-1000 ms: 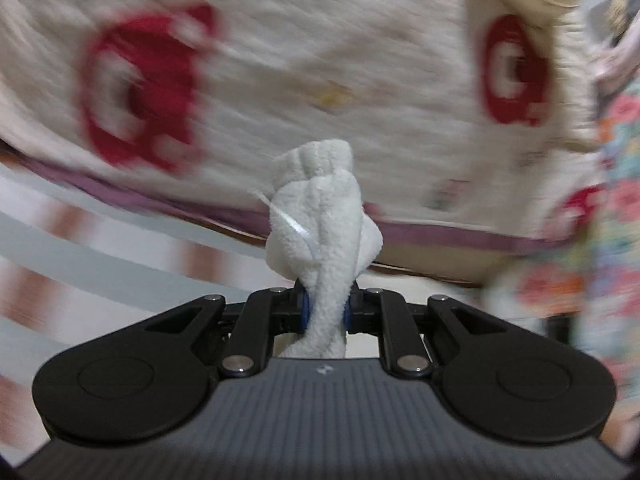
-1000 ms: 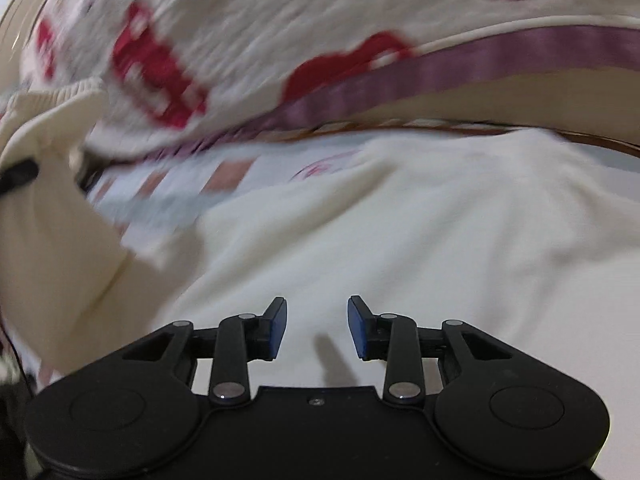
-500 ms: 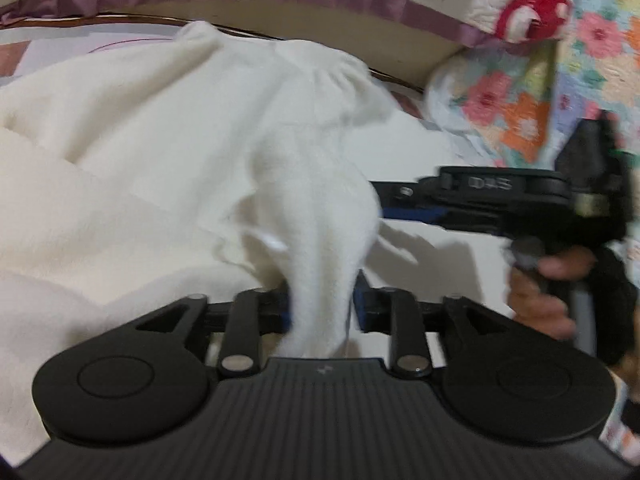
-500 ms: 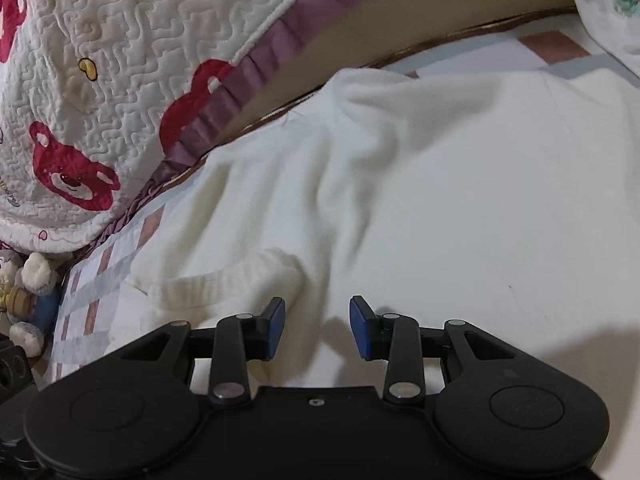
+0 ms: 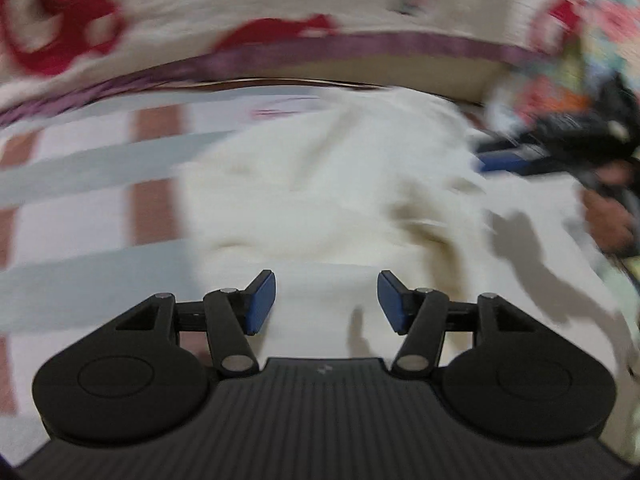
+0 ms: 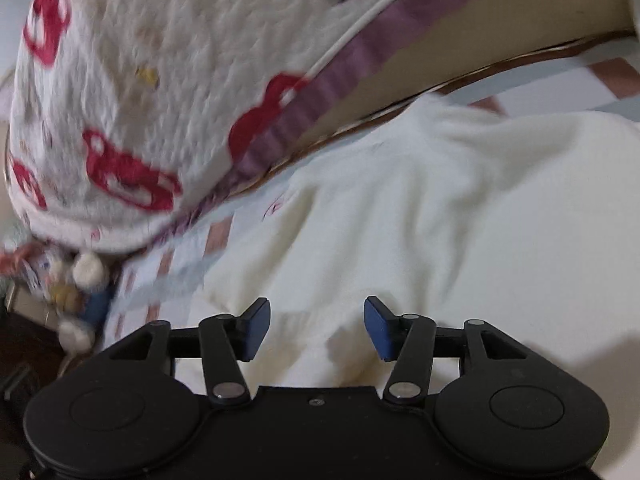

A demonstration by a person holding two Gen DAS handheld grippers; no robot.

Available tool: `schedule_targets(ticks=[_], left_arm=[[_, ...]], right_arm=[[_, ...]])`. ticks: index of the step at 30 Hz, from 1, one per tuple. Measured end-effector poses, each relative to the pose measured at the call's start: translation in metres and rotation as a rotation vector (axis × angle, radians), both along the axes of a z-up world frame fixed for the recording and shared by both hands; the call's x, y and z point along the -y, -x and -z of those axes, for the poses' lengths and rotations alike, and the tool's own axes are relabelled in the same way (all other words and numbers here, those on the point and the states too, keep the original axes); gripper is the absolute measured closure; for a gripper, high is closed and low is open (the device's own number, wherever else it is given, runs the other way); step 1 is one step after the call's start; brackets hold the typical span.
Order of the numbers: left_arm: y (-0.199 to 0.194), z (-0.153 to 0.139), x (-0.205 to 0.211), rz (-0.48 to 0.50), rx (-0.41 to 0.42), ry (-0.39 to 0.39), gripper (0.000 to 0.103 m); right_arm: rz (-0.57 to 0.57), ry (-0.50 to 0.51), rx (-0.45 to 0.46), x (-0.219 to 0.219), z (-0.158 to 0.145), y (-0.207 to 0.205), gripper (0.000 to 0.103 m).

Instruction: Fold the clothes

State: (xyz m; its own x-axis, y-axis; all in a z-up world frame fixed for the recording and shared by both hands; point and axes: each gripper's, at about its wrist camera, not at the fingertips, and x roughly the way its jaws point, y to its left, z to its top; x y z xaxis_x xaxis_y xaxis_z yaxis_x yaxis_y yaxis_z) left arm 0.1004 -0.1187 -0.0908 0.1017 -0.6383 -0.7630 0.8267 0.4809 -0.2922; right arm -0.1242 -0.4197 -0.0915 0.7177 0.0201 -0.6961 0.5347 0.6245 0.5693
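Note:
A cream fleece garment (image 5: 328, 184) lies spread on a striped bedsheet (image 5: 88, 184); it also shows in the right wrist view (image 6: 420, 216). My left gripper (image 5: 326, 300) is open and empty just above the garment's near part. My right gripper (image 6: 316, 326) is open and empty over the garment's lower edge; it also shows at the right of the left wrist view (image 5: 560, 148), held by a hand. The left wrist view is motion-blurred.
A quilted cream cover with red bear prints and a purple border (image 6: 132, 92) hangs along the back of the bed (image 5: 240, 8). Small plush toys (image 6: 76, 280) sit at the far left. A floral fabric (image 5: 600, 20) is at the far right.
My left gripper has opened and let go of the garment's sleeve, which now lies on the bed. Both cameras have swung. The right gripper's jaws have widened.

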Motion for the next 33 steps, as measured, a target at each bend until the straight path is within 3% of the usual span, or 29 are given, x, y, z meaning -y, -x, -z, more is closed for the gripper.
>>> schedule_targets(ticks=[3, 6, 7, 11, 16, 18, 19, 22, 24, 28, 30, 33], left_arm=[[-0.001, 0.006, -0.003, -0.022, -0.012, -0.024, 0.047], [-0.002, 0.012, -0.007, -0.044, -0.024, -0.048, 0.047], [-0.002, 0.014, -0.008, -0.051, -0.029, -0.055, 0.047], [-0.004, 0.022, -0.012, -0.08, -0.045, -0.087, 0.047], [0.005, 0.01, -0.013, -0.034, -0.109, 0.087, 0.063], [0.009, 0.005, -0.013, -0.013, -0.137, 0.163, 0.063], [0.012, 0.005, -0.01, -0.002, -0.125, 0.157, 0.063], [0.019, 0.018, 0.002, 0.004, -0.052, 0.028, 0.063], [0.021, 0.03, 0.004, -0.025, -0.082, -0.024, 0.063], [0.027, 0.043, 0.001, -0.036, -0.163, -0.009, 0.063], [0.027, 0.047, 0.001, -0.031, -0.216, 0.017, 0.06], [0.018, 0.051, -0.009, -0.081, -0.366, 0.081, 0.056]], right_arm=[[-0.043, 0.046, -0.144, -0.03, 0.002, -0.027, 0.045], [-0.079, 0.02, -0.184, -0.047, 0.006, -0.043, 0.044], [-0.086, 0.026, -0.2, -0.051, 0.008, -0.046, 0.038], [-0.096, 0.124, -0.268, -0.065, 0.008, -0.051, 0.034], [-0.151, 0.197, -0.236, -0.084, -0.008, -0.054, 0.034], [-0.178, 0.19, -0.211, -0.091, -0.01, -0.062, 0.034], [-0.199, 0.202, -0.21, -0.096, -0.009, -0.068, 0.034], [-0.256, 0.299, -0.227, -0.109, -0.005, -0.084, 0.033], [-0.274, 0.381, -0.252, -0.119, -0.005, -0.09, 0.033], [-0.309, 0.52, -0.263, -0.138, -0.011, -0.094, 0.033], [-0.324, 0.438, -0.215, -0.137, -0.016, -0.091, 0.033], [-0.294, 0.179, -0.05, -0.119, -0.02, -0.085, 0.033]])
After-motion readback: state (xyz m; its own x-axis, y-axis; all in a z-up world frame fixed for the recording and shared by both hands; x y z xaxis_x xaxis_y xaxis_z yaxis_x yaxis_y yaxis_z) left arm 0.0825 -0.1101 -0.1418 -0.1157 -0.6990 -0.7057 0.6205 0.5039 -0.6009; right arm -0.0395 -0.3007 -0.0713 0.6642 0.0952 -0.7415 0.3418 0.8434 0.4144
